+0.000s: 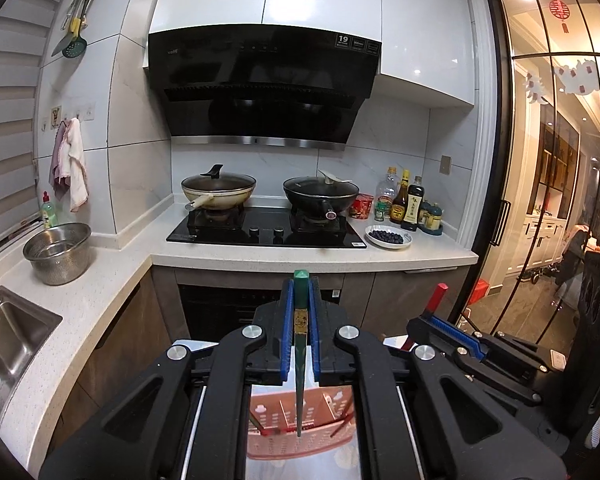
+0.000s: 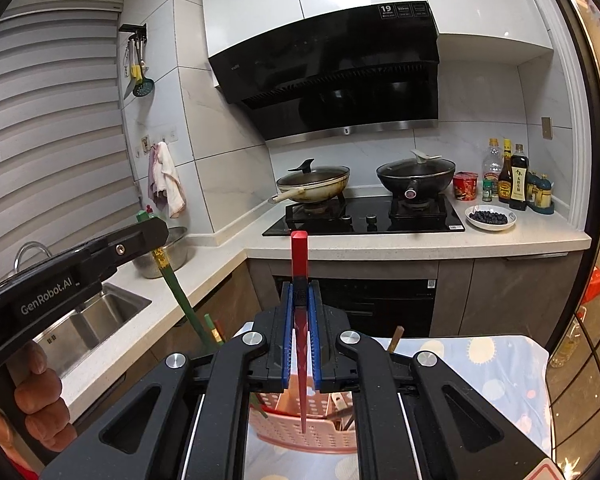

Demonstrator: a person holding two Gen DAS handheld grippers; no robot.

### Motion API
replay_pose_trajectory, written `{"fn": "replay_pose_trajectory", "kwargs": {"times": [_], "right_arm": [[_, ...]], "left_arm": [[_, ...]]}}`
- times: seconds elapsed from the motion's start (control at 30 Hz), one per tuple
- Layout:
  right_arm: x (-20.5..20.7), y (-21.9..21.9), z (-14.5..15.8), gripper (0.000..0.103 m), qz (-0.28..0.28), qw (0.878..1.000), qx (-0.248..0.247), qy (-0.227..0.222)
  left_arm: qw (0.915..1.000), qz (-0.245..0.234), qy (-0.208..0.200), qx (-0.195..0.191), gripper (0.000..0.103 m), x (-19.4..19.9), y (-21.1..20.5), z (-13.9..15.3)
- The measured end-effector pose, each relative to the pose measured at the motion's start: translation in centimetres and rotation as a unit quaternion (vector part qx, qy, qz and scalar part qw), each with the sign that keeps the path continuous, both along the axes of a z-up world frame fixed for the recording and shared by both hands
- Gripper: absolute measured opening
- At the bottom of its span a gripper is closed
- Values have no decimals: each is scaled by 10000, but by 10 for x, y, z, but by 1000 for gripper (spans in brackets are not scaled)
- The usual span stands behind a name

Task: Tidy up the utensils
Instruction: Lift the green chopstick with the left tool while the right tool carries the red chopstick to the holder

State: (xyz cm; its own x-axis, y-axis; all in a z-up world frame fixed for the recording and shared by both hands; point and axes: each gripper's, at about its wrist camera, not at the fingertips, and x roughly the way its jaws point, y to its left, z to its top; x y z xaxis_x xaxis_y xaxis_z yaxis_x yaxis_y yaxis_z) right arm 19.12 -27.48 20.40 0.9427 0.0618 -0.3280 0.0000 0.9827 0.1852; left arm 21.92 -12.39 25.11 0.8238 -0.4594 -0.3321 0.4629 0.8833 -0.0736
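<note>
The left hand-held gripper is squeezing a green chopstick between its blue pads. The jaws are almost together, with only the stick between them. The stick is standing nearly straight up. Its fat end is poking out above the pads, and its thin tip is hanging over a pink basket below. A gold band is wrapping around the stick where the pads are pinching it.

The right hand-held gripper is doing the same with a red chopstick. Its jaws are clamping tight on the stick. The red tip is pointing down at the same pink basket, which is sitting on a tabletop with a cloth of yellow suns. More sticks are leaning inside the basket. I cannot tell if either tip is touching the basket.

In the right view, the left gripper is showing from the side, with a person's fingers curling around its handle. White letters on it are reading "GenRobot.AI".

Behind, the black hood is showing a sticker with a big "19". The small brand word on the hood is too tiny to read. Bottles by the stove are wearing labels, but the writing on them is too small to read.
</note>
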Motion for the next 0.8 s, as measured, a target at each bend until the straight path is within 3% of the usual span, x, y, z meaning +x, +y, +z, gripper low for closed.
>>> {"fn": "replay_pose_trajectory", "kwargs": {"times": [0.37,0.8], "right_arm": [[29,-1,7,7,7,10000,38,-17],[34,3,12,7,48,9999,60,-117]], "left_arm": [[9999,-35,114,94,7,28,-12,-5],[9992,-2,386,128,7,47,-12,-24]]}}
